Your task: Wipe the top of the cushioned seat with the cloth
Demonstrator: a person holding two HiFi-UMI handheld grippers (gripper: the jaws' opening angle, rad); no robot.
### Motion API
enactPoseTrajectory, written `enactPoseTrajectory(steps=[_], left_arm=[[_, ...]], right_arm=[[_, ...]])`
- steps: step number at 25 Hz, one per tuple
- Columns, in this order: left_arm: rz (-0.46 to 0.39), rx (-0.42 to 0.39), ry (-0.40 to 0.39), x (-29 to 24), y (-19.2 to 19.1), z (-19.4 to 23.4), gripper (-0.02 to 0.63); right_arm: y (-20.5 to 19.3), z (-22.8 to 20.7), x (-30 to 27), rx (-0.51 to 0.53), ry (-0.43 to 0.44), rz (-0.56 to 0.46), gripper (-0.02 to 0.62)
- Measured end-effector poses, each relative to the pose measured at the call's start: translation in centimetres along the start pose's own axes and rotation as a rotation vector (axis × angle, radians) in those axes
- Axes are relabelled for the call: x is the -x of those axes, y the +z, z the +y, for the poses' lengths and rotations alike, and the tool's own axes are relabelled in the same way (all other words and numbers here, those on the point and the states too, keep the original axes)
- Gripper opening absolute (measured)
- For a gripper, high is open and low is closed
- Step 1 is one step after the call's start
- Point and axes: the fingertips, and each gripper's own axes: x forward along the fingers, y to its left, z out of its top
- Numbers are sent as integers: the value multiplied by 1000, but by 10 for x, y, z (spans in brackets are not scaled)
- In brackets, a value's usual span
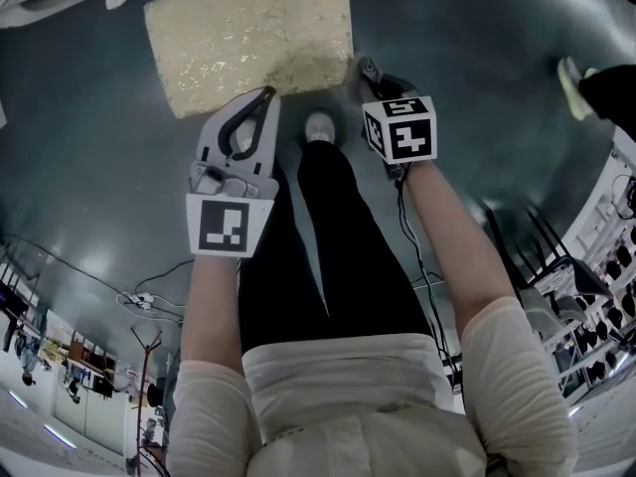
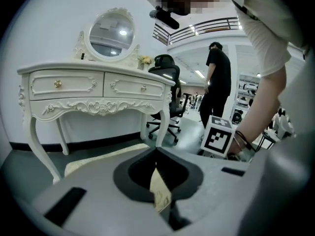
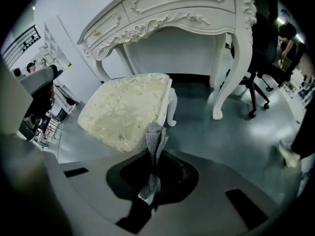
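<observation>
- our right gripper [image 1: 366, 68] is clamped on a grey knitted cloth [image 3: 155, 141], whose folds poke past the jaw tips.
- the cloth is by the near corner of the cream, gold-patterned cushioned seat [image 1: 248, 33]; we can't tell if they touch.
- our left gripper [image 1: 266, 95] has its jaws pressed together at the seat's near edge.

So the cushioned seat [image 1: 248, 38] sat just ahead of both grippers, straight in front of the left gripper [image 1: 266, 95] and a bit to the left of the right gripper [image 1: 369, 68]. The cloth [image 3: 155, 144] stuck out forward from between the right gripper's jaws, near the seat's closest corner. Beyond the seat stood the dressing table [image 3: 187, 14], with an office chair [image 3: 266, 58] off to its right.
</observation>
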Motion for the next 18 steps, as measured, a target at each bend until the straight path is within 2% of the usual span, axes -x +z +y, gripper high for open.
enactPoseTrajectory(steps=[7, 14, 18], left_arm=[[-16, -19, -35, 15, 12, -3, 2], [-49, -37, -60, 54, 25, 16, 2], [-65, -54, -51, 86, 44, 32, 2]], right_arm=[[9, 13, 30, -49, -45, -65, 26], [25, 69, 63, -51, -29, -146, 26], [44, 105, 82, 2, -25, -190, 28]])
